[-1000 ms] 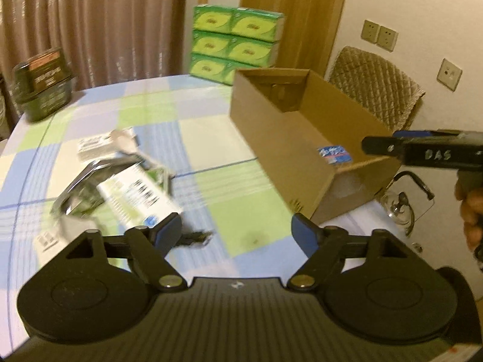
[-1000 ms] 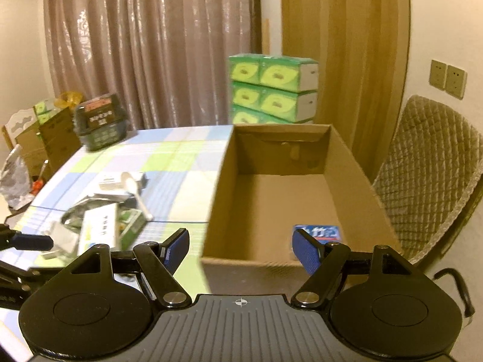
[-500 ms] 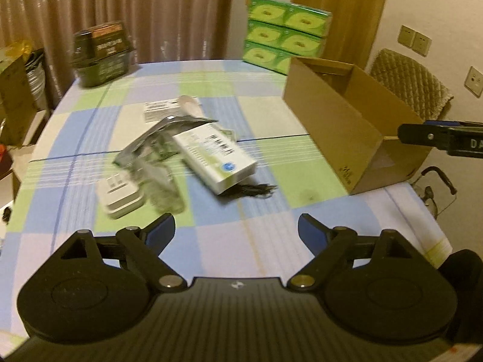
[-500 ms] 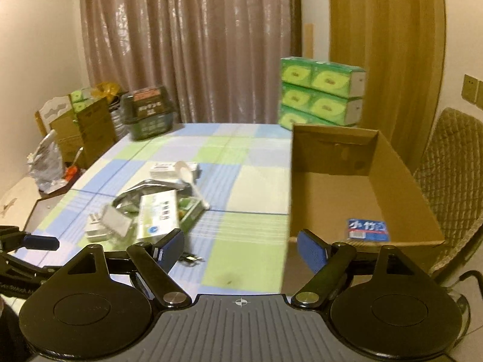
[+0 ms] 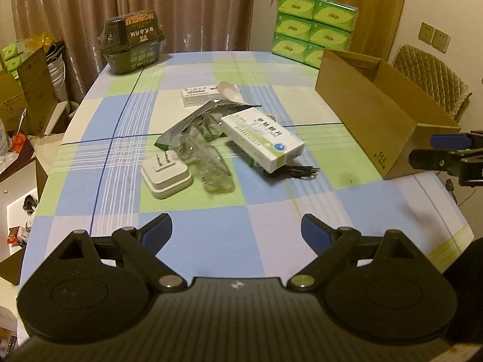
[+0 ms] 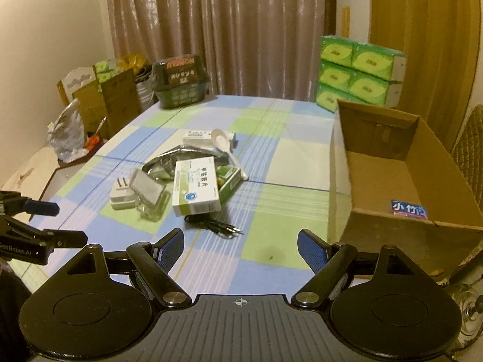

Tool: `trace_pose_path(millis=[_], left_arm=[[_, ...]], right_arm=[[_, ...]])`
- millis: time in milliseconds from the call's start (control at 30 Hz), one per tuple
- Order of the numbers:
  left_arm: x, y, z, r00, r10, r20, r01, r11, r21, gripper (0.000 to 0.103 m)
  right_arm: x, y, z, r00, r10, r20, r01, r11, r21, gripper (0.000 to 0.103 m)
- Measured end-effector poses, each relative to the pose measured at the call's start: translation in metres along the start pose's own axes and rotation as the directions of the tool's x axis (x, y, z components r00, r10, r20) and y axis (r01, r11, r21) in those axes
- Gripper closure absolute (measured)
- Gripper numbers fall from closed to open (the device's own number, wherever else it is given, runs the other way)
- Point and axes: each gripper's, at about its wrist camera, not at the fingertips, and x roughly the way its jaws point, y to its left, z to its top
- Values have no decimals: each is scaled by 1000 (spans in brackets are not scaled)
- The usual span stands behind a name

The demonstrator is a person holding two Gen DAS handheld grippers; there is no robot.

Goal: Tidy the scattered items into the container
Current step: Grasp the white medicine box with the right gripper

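A pile of items lies mid-table: a white-green medicine box point(image 5: 262, 137) point(image 6: 196, 187), a white plug adapter point(image 5: 166, 175) point(image 6: 120, 194), a silver foil bag point(image 5: 193, 126), a clear plastic wrapper point(image 5: 214, 172), a black cable point(image 5: 291, 171) point(image 6: 215, 226), a white spoon point(image 6: 225, 146) and a small white box point(image 5: 200, 95). The open cardboard box point(image 5: 371, 105) point(image 6: 401, 169) stands at the right and holds a small blue packet point(image 6: 409, 208). My left gripper point(image 5: 237, 232) is open and empty above the table's near edge. My right gripper point(image 6: 240, 246) is open and empty, near the box's front corner.
A dark green basket point(image 5: 132, 45) stands at the table's far left. Stacked green tissue packs point(image 5: 314, 27) stand behind the cardboard box. A quilted chair point(image 5: 428, 72) is at the right. Cardboard boxes and bags point(image 6: 99, 102) crowd the floor to the left.
Both grippers have pulled back and up from the cardboard box and swung left. The item pile now sits centred in both views. Both stay open and empty.
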Motion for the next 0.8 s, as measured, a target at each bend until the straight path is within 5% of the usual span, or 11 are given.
trace_pose_path(millis=[400, 800], left_arm=[[27, 16, 9, 1000, 1, -2, -1, 1000, -7, 13], [68, 34, 19, 997, 73, -15, -71, 993, 95, 13]], right_arm=[[43, 12, 8, 998, 36, -55, -38, 999, -24, 23], [91, 16, 16, 993, 66, -99, -71, 997, -39, 23]])
